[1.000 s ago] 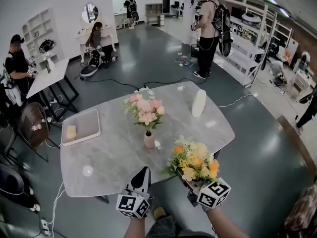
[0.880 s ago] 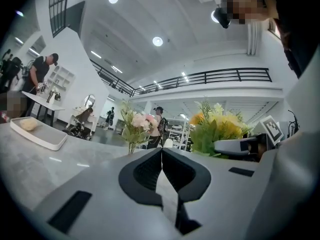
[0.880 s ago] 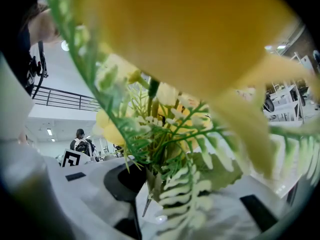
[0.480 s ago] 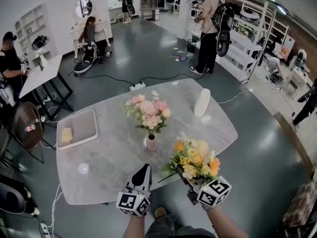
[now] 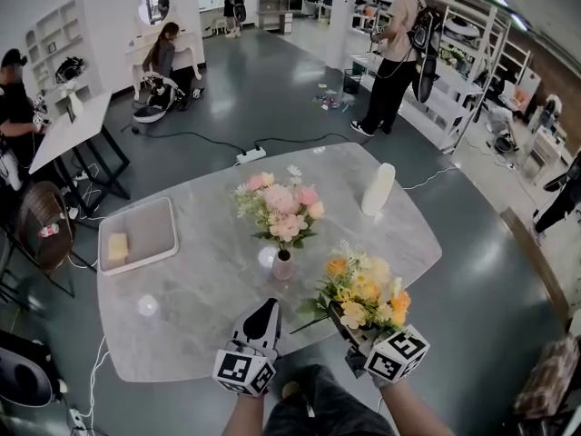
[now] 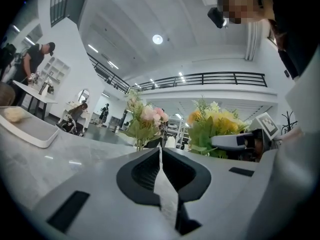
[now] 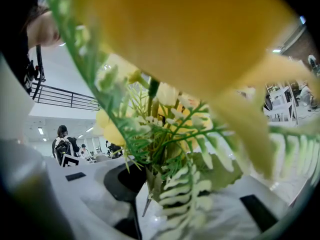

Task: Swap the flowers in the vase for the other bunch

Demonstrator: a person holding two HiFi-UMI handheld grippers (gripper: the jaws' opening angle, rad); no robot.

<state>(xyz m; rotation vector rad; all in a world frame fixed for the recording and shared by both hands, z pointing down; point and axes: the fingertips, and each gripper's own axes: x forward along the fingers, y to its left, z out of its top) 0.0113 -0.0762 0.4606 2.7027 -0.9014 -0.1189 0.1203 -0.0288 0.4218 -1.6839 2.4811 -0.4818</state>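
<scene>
A pink bunch of flowers [image 5: 280, 209] stands upright in a small pink vase [image 5: 283, 264] near the middle of the marble table [image 5: 200, 316]. My right gripper [image 5: 343, 316] is shut on the stems of a yellow and orange bunch [image 5: 365, 291], held just over the table's near edge, right of the vase. In the right gripper view the yellow bunch [image 7: 165, 134] fills the frame. My left gripper [image 5: 264, 316] is shut and empty, just in front of the vase. In the left gripper view its jaws [image 6: 160, 151] meet, with the pink bunch [image 6: 142, 121] and the yellow bunch [image 6: 220, 126] beyond.
A grey tray [image 5: 150, 243] holding a yellow sponge [image 5: 117, 246] lies at the table's left. A tall white vase [image 5: 378, 190] stands at the far right. Several people, side tables and shelving stand around the room; a cable [image 5: 209, 143] lies on the floor.
Both grippers have edged forward toward the table, the yellow bunch moving with the right one. The vase with the pink bunch sits nearer in the head view.
</scene>
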